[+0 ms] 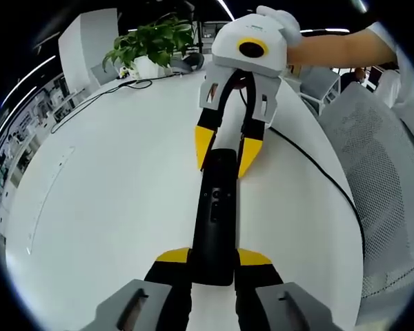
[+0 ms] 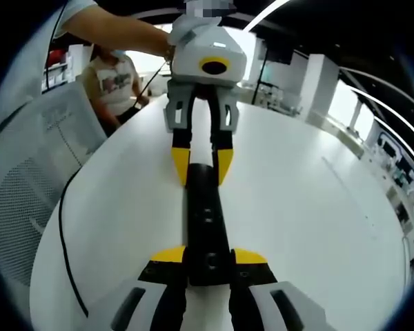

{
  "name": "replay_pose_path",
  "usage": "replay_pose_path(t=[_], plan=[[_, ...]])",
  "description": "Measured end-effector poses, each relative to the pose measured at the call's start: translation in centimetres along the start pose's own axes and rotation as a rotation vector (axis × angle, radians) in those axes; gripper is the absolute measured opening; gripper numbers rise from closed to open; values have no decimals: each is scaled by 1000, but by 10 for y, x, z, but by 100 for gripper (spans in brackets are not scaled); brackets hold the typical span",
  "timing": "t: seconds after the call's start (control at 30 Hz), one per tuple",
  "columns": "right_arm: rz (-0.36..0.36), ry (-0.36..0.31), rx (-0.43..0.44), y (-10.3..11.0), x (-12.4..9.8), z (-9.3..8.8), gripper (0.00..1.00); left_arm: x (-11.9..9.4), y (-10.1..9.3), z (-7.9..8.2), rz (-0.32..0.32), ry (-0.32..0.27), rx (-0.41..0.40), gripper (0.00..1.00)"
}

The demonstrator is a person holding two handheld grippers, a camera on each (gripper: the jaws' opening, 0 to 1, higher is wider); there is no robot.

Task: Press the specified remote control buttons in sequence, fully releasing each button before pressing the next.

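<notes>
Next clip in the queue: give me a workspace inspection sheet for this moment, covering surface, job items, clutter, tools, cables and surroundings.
Surface: white table, bare around the job's things.
Job's things: black remote control lying lengthwise between the two tools; buttons face up.
Clutter: nothing seen.
Tools: left tool has its yellow-tipped jaws on either side of the remote's near end; right tool straddles the far end. Whether either squeezes it cannot be told.
Cables: black cable runs along the table edge; another black cable near the plant.
Surroundings: potted plant, mesh chair, a person standing behind.
</notes>
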State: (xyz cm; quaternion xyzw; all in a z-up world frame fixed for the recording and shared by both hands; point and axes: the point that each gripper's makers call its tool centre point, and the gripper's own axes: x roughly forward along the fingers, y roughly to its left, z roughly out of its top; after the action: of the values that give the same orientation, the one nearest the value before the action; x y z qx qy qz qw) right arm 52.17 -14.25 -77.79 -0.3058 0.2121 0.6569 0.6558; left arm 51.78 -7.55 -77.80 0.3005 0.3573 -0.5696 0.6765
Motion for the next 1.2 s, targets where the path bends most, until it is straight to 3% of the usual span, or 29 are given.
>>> replay_pose_path(t=[0.47,0.8,0.93,1.2], plan=[[8,2,18,1,-1,0,21,0,-1,1,2,-21,6,22],[6,31,-3,1,-2,1,22,1,-1,1,5,-4,13,22],[-1,7,19,0,-7,9,30,1,-1,1,6,-1,15,22],[-34,-9,-13,-5,-23,23,28,0,-1,1,7,-2,16,22]])
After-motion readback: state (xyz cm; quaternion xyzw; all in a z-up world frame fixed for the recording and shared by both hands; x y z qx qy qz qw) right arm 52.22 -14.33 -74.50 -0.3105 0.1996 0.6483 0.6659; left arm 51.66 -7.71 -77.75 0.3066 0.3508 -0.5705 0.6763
